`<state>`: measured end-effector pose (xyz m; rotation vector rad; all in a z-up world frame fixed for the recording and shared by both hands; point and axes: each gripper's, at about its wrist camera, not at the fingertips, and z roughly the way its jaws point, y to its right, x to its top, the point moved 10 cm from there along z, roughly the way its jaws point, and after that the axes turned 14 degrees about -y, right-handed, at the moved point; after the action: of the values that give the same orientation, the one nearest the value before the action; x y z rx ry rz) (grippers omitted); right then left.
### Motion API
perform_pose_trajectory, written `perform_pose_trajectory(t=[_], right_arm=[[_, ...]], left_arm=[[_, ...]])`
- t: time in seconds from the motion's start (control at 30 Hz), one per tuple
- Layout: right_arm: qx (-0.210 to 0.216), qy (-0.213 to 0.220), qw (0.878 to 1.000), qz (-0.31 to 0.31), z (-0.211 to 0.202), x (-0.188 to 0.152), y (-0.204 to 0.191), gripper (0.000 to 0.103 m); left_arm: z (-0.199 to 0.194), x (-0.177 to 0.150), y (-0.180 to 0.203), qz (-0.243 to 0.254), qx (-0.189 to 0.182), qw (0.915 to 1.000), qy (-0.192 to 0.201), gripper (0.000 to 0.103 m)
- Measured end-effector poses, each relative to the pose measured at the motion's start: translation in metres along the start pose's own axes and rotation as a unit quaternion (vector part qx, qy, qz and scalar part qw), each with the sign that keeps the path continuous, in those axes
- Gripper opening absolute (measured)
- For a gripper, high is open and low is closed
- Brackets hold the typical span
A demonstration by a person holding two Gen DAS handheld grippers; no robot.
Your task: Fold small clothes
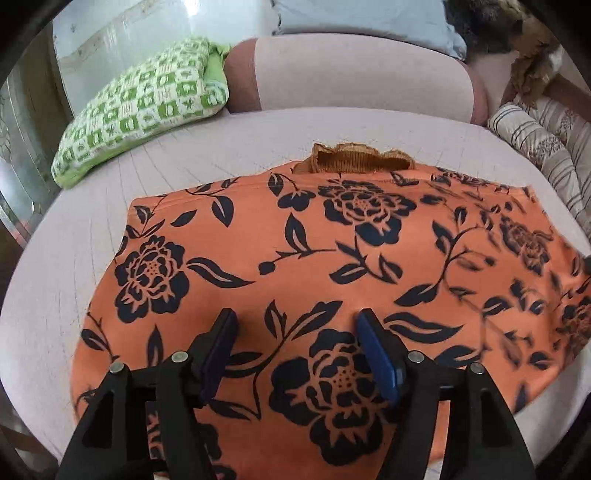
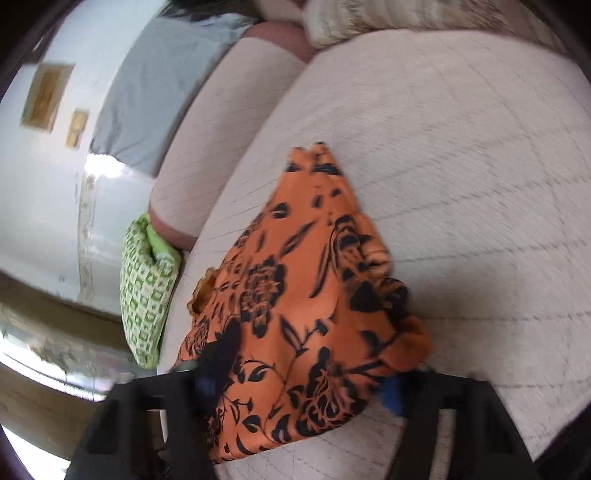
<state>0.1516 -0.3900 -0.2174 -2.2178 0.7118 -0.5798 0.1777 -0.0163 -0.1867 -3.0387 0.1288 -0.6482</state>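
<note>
Item: small orange garment [image 1: 332,266] with a black floral print, lying on a pale lined sofa seat [image 1: 74,258]. A brown ribbed collar [image 1: 354,158] shows at its far edge. From the left wrist view most of it lies flat and spread; from the right wrist view its right portion is gathered and raised into a loose peak [image 2: 317,206].

Left hand-held gripper [image 1: 295,328]: fingers spread, blue pads [image 1: 376,354] apart, poised over the near part of the cloth and pinching nothing.

Right hand-held gripper [image 2: 306,376]: its view is blurred. The lifted cloth passes between its fingers, and the fold appears to be held there, but whether the fingers are pressed together on it cannot be told.

Step in hand, as judged: carrying the right side over toward the middle for a first fold. To do it well, the raised edge wants laying down parallel to the opposite side, with the collar kept centred. The left gripper would best press or pin the flat part so it does not drag. The fabric looks thin and slack, so a slow lowering should avoid bunching.

Surface: quilted, soft, light beige, likely to yield under pressure.

Room: green-and-white checked cushion [image 1: 144,107] on the seat at the left, near the sofa backrest [image 1: 362,74]; a pale blue cloth [image 1: 362,22] over the backrest; striped cushions [image 1: 546,147] at the right; a white wall with two framed pictures [image 2: 46,96] beyond.
</note>
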Motion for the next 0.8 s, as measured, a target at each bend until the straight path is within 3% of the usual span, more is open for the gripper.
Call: perform_pose_trajectory(t=[0.07,0.13,0.17,0.2,0.27,0.3,0.33,0.37,0.43,0.5,0.57,0.63,0.7,0.8], right_arm=[[-0.022,0.0,1.0,-0.011,0.002,0.002,0.003,0.064],[-0.031,-0.013,0.999,0.005,0.009,0.001,0.012,0.066],[-0.035,-0.018,0.999,0.009,0.014,0.001,0.016,0.066],[-0.034,-0.019,0.999,0.01,0.017,0.002,0.017,0.067],[-0.037,-0.016,0.999,-0.016,0.022,0.007,0.01,0.068],[-0.034,-0.021,0.999,-0.026,0.025,0.008,0.005,0.065],[-0.035,-0.028,0.998,-0.037,0.027,0.01,-0.001,0.04],[-0.043,-0.033,0.997,-0.048,0.028,0.012,-0.009,0.022],[-0.056,-0.021,0.995,-0.079,0.019,0.015,-0.033,0.018],[-0.074,0.004,0.984,-0.161,0.005,0.008,-0.09,0.014],[-0.087,0.019,0.963,-0.252,0.004,-0.018,-0.157,0.014],[-0.087,0.016,0.941,-0.327,0.02,-0.057,-0.213,0.014],[-0.088,0.0,0.922,-0.377,0.048,-0.098,-0.246,0.014],[-0.1,-0.05,0.905,-0.411,0.115,-0.154,-0.262,0.015]], left_arm=[[-0.019,0.007,-0.004,-0.021,-0.018,0.9992,0.03,0.069],[-0.025,0.007,-0.013,-0.03,0.003,0.9982,0.051,0.069],[-0.012,0.004,-0.014,-0.027,0.017,0.999,0.033,0.069],[0.011,-0.005,-0.011,-0.016,0.023,0.9995,-0.015,0.07],[0.017,-0.003,-0.005,0.019,0.063,0.9978,0.008,0.073],[0.017,-0.001,-0.004,0.023,0.066,0.9976,-0.002,0.072],[0.018,0.001,-0.006,0.011,0.048,0.9987,-0.01,0.071],[0.017,0.001,-0.011,-0.007,0.024,0.9995,-0.021,0.071],[0.005,0.001,-0.023,-0.033,-0.021,0.999,-0.019,0.067],[-0.02,0.0,-0.049,-0.07,-0.046,0.9963,0.016,0.067],[-0.052,-0.003,-0.086,-0.113,-0.054,0.9901,0.063,0.067],[-0.081,-0.014,-0.136,-0.174,-0.047,0.9784,0.101,0.067],[-0.098,-0.032,-0.183,-0.236,-0.039,0.9632,0.123,0.067],[-0.102,-0.065,-0.242,-0.311,-0.017,0.9411,0.131,0.067]])
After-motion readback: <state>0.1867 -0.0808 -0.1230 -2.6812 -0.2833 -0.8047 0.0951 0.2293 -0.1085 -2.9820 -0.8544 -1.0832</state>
